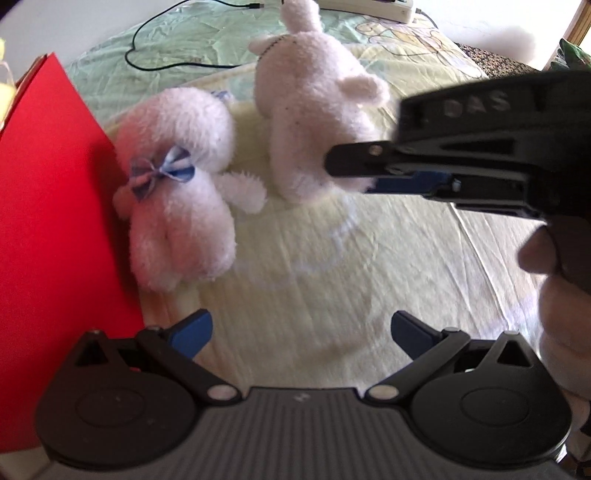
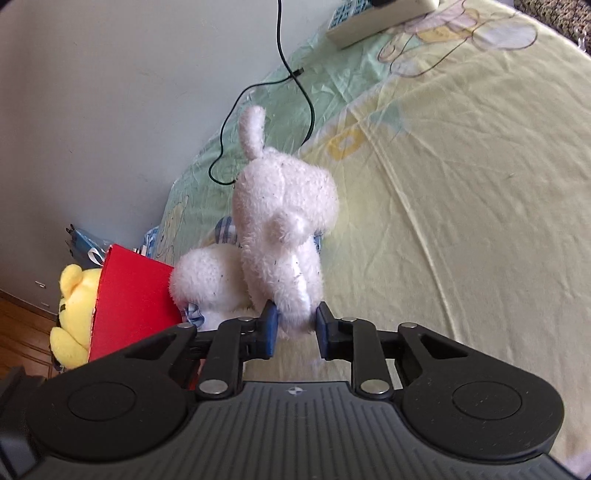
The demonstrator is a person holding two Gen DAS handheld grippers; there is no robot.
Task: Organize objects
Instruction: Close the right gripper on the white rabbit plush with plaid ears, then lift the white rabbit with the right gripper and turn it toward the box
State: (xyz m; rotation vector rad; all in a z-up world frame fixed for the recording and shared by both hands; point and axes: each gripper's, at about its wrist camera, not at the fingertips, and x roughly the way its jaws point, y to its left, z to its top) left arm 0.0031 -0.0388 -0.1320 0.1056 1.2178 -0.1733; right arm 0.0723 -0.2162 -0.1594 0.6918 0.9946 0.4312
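Note:
A white plush rabbit hangs over the bed, and my right gripper is shut on its lower end. In the right wrist view the same rabbit sits pinched between the blue pads of my right gripper. A second white plush with a blue bow lies on the sheet against a red box; it also shows as the white plush beside the red box. My left gripper is open above the sheet, nothing between its fingers.
A yellow plush bear sits in the red box at the bed's edge. A black cable and a white power strip lie at the bed's far end. A hand holds the right gripper. The yellow-green bedsheet stretches to the right.

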